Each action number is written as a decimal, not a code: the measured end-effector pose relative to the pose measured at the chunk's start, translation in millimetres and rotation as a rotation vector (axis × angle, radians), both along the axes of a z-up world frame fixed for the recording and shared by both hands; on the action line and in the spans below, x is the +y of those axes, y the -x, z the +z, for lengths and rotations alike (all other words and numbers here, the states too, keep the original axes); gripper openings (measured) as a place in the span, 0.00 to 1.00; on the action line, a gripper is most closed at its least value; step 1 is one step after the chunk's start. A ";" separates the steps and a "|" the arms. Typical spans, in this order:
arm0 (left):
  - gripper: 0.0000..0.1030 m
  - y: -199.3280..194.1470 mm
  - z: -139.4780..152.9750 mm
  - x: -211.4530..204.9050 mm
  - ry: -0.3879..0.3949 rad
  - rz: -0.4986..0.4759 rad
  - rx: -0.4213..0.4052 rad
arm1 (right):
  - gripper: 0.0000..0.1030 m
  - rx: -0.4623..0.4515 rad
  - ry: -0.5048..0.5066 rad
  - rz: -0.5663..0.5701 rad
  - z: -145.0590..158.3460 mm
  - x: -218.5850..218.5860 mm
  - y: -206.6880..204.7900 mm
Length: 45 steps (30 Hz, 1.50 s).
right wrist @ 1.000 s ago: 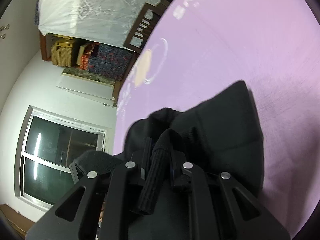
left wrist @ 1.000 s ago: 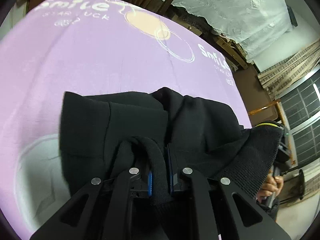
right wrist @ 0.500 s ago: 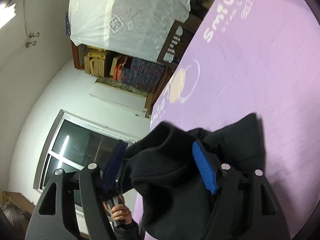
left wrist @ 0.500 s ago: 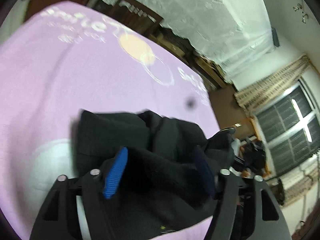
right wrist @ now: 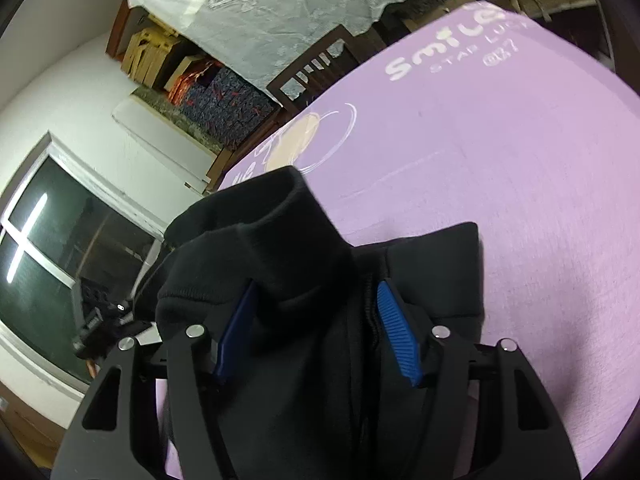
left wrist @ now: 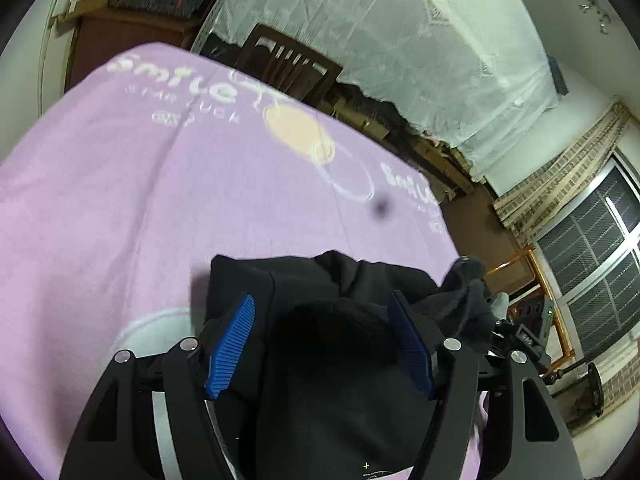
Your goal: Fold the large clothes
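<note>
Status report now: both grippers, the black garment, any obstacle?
Left gripper open, right gripper open. Black garment bunched on the purple sheet, cloth lying between both sets of fingers. No obstacle seen.

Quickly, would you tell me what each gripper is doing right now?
Left gripper: open, astride the black garment.
Right gripper: open, garment between its jaws.

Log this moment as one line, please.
left gripper: open | right gripper: open | black garment: bunched on purple cloth, between both grippers' fingers | fold: unfinished
</note>
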<state>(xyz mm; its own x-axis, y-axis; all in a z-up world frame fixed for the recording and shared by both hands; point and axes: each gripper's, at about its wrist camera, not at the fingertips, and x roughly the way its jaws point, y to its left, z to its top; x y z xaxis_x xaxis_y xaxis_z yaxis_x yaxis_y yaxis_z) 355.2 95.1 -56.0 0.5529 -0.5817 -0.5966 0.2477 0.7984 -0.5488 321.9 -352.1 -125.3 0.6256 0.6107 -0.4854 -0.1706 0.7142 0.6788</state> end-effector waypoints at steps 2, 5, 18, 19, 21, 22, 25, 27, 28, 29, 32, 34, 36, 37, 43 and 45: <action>0.68 2.9 2.2 -0.9 -0.025 -0.014 -0.012 | 0.58 -0.010 0.035 0.001 1.3 4.9 0.9; 0.68 10.3 8.0 -6.7 -0.046 -0.085 -0.049 | 0.58 -0.012 0.067 0.003 1.1 8.9 -0.4; 0.72 -14.0 -4.4 -65.4 -0.258 -0.115 -0.049 | 0.53 0.016 0.007 -0.084 -0.3 -11.3 -13.1; 0.72 -22.4 -5.9 -66.6 -0.258 -0.106 -0.032 | 0.55 0.019 -0.002 -0.076 -0.4 -12.4 -11.5; 0.72 -45.2 -8.6 -67.0 -0.223 -0.098 0.010 | 0.57 0.025 -0.006 -0.069 -1.7 -13.6 -10.5; 0.72 -53.1 -10.9 -66.3 -0.207 -0.101 0.024 | 0.58 0.027 -0.004 -0.067 -1.8 -13.3 -10.7; 0.72 -79.7 -26.1 -67.1 -0.190 -0.100 0.084 | 0.60 0.030 -0.015 -0.060 -4.6 -13.8 -11.5; 0.72 -91.8 -37.3 -68.9 -0.165 -0.116 0.121 | 0.61 0.030 -0.008 -0.054 -6.6 -11.9 -12.8; 0.72 -97.1 -43.0 -69.0 -0.140 -0.128 0.132 | 0.61 0.028 0.005 -0.050 -7.6 -9.6 -14.0; 0.72 -98.4 -44.6 -69.4 -0.121 -0.140 0.132 | 0.62 0.024 0.013 -0.047 -7.5 -7.3 -14.1; 0.58 -97.0 -47.3 -70.0 -0.062 -0.173 0.111 | 0.62 0.013 0.028 -0.032 -6.5 0.8 -16.9; 0.31 -94.0 -46.2 -69.6 -0.063 -0.165 0.101 | 0.63 0.017 0.031 -0.032 -7.0 3.7 -19.2; 0.17 -90.7 -43.8 -67.2 -0.067 -0.140 0.085 | 0.66 0.023 0.020 -0.038 -7.6 4.4 -21.3; 0.16 -88.6 -40.7 -64.7 -0.071 -0.124 0.076 | 0.67 0.030 0.013 -0.042 -7.7 4.4 -23.2; 0.14 -73.2 -17.2 -38.1 -0.065 -0.034 0.028 | 0.72 0.060 -0.014 -0.026 -1.4 11.6 -35.8; 0.13 -72.8 -16.5 -27.6 -0.057 -0.010 0.033 | 0.72 0.050 0.010 -0.008 -0.8 16.1 -34.1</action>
<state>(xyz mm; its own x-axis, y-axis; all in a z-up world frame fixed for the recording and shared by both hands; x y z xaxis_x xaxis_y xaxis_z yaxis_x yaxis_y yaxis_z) 428.0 67.5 -72.5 0.5270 -0.5515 -0.6466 0.2381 0.8262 -0.5106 356.0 -336.0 -126.0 0.6051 0.6008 -0.5224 -0.1307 0.7222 0.6792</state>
